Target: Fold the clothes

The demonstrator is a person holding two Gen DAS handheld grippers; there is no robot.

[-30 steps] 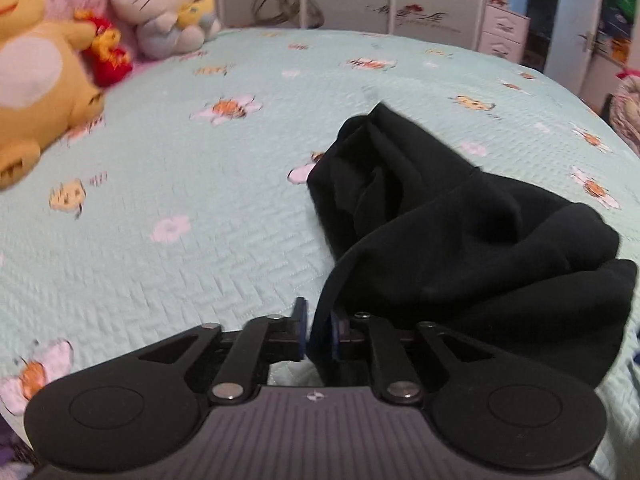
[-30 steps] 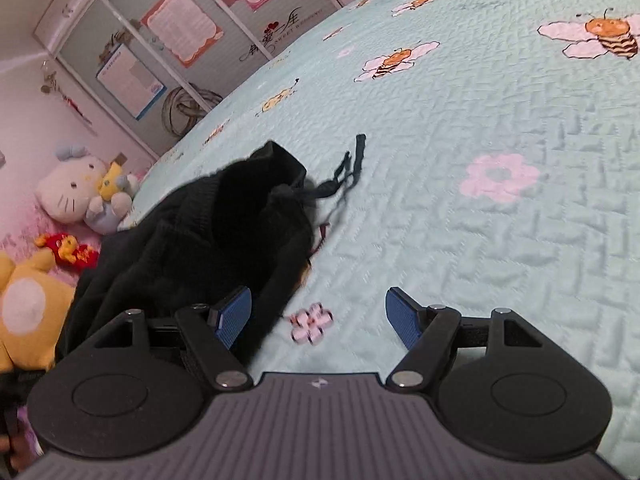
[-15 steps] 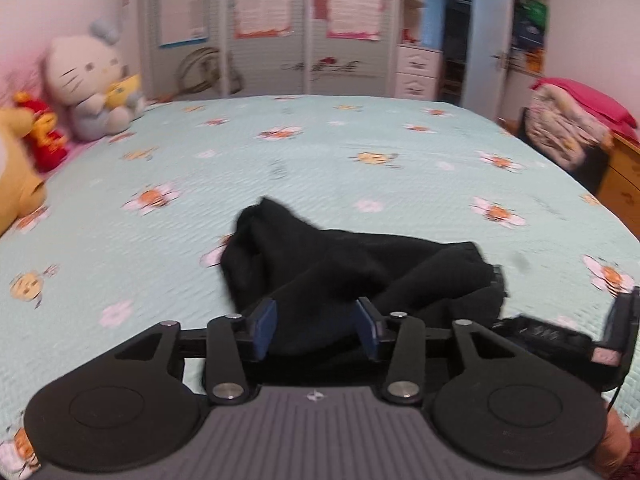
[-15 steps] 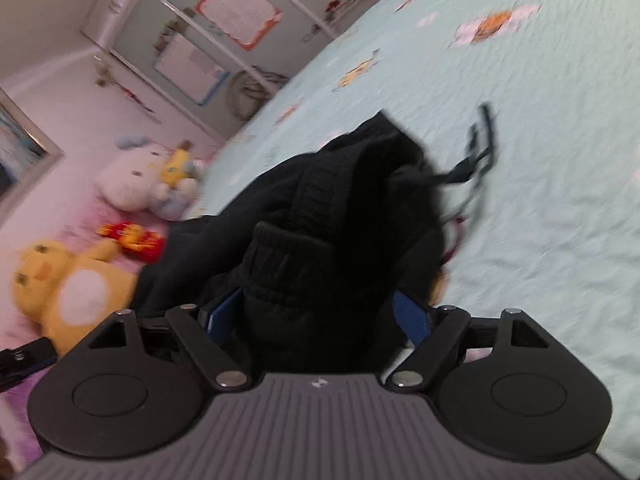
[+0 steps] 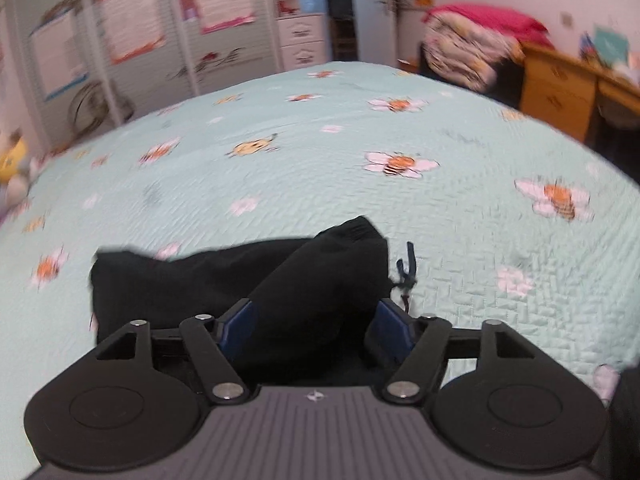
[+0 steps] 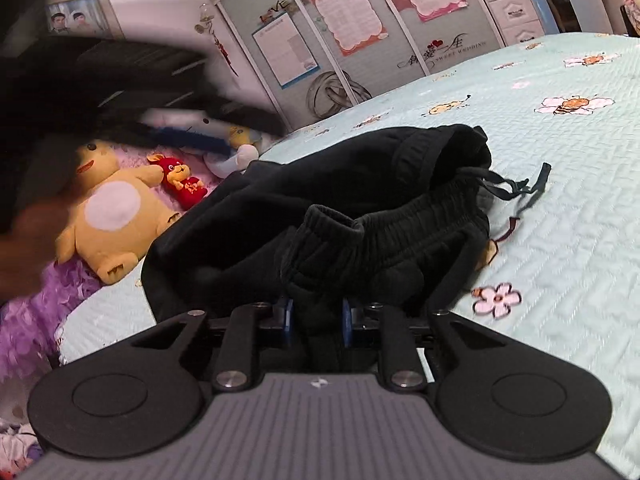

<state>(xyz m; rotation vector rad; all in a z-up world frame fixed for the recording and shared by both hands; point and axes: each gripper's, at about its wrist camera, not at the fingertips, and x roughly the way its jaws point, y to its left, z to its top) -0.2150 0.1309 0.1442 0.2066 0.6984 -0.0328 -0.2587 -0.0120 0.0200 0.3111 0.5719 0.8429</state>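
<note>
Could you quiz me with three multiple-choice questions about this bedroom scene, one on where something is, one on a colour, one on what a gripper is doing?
1. Where does the yellow plush toy lie?
A. beside the garment
B. on the wooden desk
C. on top of the garment

2. What colour is the garment on the bedspread?
A. pink
B. black
C. white

3. The right gripper is:
A. wide open over bare quilt
B. closed on black cloth
C. holding a plush toy

Answers: 1 A, it lies left of the cloth. 2 B, plainly black. 3 B, cloth is pinched between its fingers.

A mint bee-print bedspread (image 5: 320, 160) fills the scene. At its head lie a yellow plush (image 6: 112, 216), a small red plush (image 6: 182, 180) just beside it; beyond stands a white wardrobe (image 6: 360, 40).
</note>
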